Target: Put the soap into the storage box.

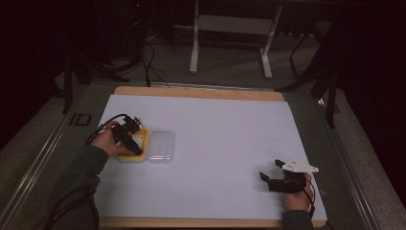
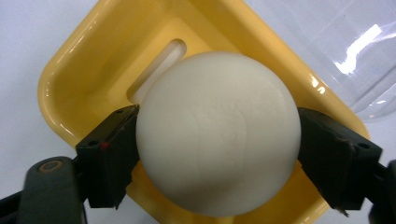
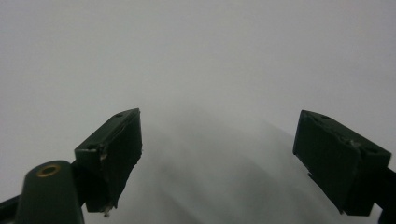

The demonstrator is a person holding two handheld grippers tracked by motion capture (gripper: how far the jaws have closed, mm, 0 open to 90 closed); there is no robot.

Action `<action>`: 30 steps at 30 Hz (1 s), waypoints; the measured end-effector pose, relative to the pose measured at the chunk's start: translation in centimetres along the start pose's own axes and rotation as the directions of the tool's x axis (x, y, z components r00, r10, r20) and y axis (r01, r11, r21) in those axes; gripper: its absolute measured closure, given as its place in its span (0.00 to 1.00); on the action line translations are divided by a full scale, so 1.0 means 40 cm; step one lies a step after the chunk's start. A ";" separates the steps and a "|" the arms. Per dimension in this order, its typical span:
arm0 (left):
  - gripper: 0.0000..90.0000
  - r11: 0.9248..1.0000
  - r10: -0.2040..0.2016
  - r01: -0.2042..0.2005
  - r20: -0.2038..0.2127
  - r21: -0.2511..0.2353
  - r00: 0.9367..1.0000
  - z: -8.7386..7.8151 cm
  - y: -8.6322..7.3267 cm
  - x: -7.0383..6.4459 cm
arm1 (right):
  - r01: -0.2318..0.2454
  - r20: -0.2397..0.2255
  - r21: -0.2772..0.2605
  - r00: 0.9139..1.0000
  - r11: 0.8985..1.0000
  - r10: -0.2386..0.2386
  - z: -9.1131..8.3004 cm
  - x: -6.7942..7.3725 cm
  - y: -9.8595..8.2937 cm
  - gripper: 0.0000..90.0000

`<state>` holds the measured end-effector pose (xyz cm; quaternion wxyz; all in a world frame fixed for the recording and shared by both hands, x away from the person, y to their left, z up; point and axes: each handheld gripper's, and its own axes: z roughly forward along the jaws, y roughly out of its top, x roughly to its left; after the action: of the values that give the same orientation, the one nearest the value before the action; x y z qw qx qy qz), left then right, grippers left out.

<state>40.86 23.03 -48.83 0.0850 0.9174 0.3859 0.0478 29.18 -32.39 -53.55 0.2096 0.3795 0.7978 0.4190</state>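
I have the left gripper closed on the white ball, one black jaw pressed to each side of it. The ball sits over the yellow tray, and I cannot tell whether it touches the tray floor. A slot in that floor shows just behind the ball. From the high view the tray lies at the left of the white surface, under my left gripper, with a clear lid lying flat just beside it on the right. My right gripper is well apart, near the front right corner of the surface. Its jaws stand wide open with nothing between them, above bare white surface.
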 end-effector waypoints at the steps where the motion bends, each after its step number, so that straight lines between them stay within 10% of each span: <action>1: 0.19 1.000 0.002 -0.002 -0.005 -0.004 1.000 -0.003 0.000 -0.001 | -0.001 0.000 -0.001 1.000 1.000 0.001 0.000 0.000 0.000 0.17; 20: 0.16 0.992 0.004 -0.010 -0.046 -0.123 0.999 -0.087 0.002 -0.014 | 0.000 0.000 -0.001 1.000 1.000 0.000 0.000 0.000 0.000 0.17; 30: 0.17 0.977 0.077 -0.087 -0.061 -0.197 0.995 -0.119 0.016 -0.067 | -0.003 0.001 -0.003 1.000 1.000 0.003 -0.001 -0.001 0.000 0.17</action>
<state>38.69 21.24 -44.11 0.1643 0.9177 0.3432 0.1138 29.17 -32.43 -53.54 0.2097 0.3807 0.7964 0.4205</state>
